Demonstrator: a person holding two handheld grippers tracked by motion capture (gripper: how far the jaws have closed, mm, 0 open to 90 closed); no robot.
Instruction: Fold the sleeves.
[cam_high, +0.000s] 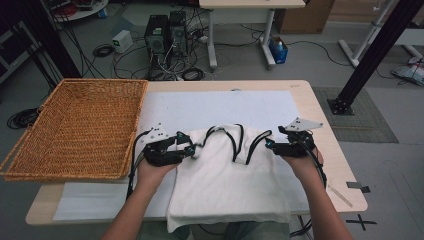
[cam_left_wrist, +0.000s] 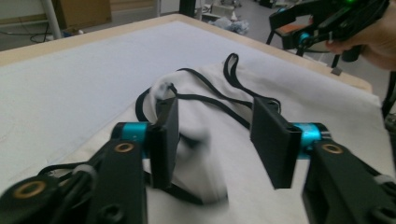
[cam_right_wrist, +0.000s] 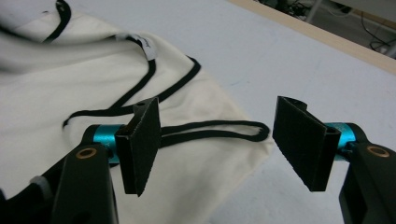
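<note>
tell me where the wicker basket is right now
In the high view the wicker basket sits at the table's left edge, just left of the left gripper and the white garment.

The top (cam_high: 227, 170) is soft, matt cream cloth edged with black fabric trim (cam_right_wrist: 140, 88). It lies on a smooth, matt white sheet (cam_high: 220, 107) over a table (cam_high: 325, 145) of pale, smooth wood. The basket (cam_high: 80, 127) is rough woven wicker. The pads (cam_right_wrist: 140, 144) look coarse matt black, on glossy teal metal collars (cam_right_wrist: 102, 135) with brass-coloured rivets.
</note>
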